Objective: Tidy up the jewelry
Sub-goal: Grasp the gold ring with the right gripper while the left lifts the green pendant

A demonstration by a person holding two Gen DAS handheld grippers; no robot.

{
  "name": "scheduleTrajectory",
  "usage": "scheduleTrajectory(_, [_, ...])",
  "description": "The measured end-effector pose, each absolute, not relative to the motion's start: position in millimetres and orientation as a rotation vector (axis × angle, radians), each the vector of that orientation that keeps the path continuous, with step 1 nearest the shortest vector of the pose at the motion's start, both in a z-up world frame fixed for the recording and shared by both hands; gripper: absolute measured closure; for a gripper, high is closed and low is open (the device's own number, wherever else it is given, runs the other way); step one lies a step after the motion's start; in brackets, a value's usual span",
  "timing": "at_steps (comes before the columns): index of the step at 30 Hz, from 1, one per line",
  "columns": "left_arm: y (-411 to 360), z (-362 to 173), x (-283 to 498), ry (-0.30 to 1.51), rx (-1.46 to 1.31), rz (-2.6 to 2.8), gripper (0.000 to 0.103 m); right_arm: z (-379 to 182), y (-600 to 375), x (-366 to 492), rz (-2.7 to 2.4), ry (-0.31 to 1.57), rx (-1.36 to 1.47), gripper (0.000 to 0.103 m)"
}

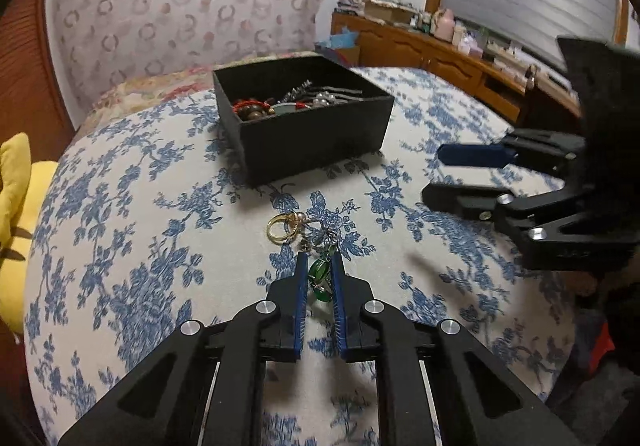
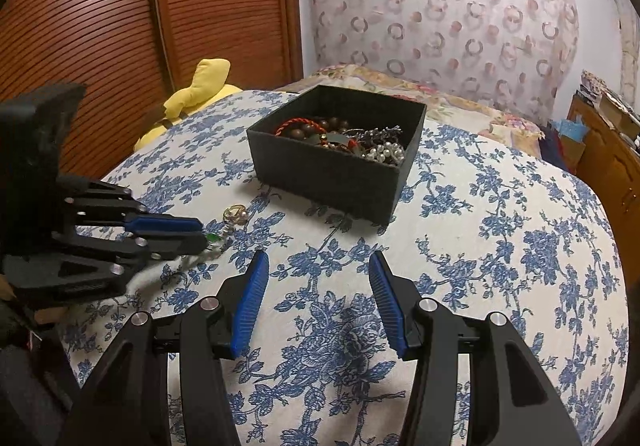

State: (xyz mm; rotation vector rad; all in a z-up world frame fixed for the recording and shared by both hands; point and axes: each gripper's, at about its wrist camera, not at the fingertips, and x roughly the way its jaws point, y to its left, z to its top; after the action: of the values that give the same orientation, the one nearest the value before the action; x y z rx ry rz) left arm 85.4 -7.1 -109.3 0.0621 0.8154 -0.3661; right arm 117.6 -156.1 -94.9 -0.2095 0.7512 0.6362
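My left gripper (image 1: 320, 258) is shut on a green-stone pendant (image 1: 319, 271) lying on the blue-flowered bedspread; its chain trails toward a gold ring (image 1: 281, 227) just ahead. The black jewelry box (image 1: 280, 134) stands beyond, holding red and brown bead bracelets, pearls and a silver piece. My right gripper (image 2: 318, 260) is open and empty, hovering over the bedspread in front of the box (image 2: 328, 170). In the right wrist view the left gripper (image 2: 200, 232) is at the left, with the green pendant (image 2: 214, 238) at its tips and the ring (image 2: 235, 213) beside it.
The bedspread (image 2: 500, 246) covers the bed. A yellow plush toy (image 2: 200, 86) lies at the bed's far left edge by a wooden slatted door (image 2: 120, 26). A cluttered wooden dresser (image 1: 440, 46) stands to the right. A patterned curtain (image 2: 440, 6) hangs behind.
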Motion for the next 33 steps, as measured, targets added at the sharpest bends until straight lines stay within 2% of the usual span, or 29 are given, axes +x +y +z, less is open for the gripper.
scheduleTrajectory(11, [16.4, -80.6, 56.4, 0.729, -0.008, -0.354, 0.093, -99.2, -130.5, 118.6, 0.689, 0.770, -0.234, 0.049])
scheduleTrajectory(13, [20.6, -77.4, 55.5, 0.716, -0.010, -0.342, 0.093, -99.1, -123.7, 120.8, 0.704, 0.772, -0.242, 0.055])
scheduleTrajectory(16, [27.4, -73.2, 55.4, 0.702, -0.019, -0.324, 0.093, -99.2, -110.5, 125.0, 0.729, 0.775, -0.260, 0.059])
scheduleTrajectory(24, [42.1, -70.1, 54.6, 0.686, -0.038, -0.297, 0.093, -107.0, -72.4, 140.3, 0.770, 0.807, -0.342, 0.059])
scheduleTrajectory(33, [47.0, -71.8, 53.2, 0.687, -0.047, -0.291, 0.093, -118.6, -59.0, 149.0, 0.804, 0.838, -0.394, 0.075])
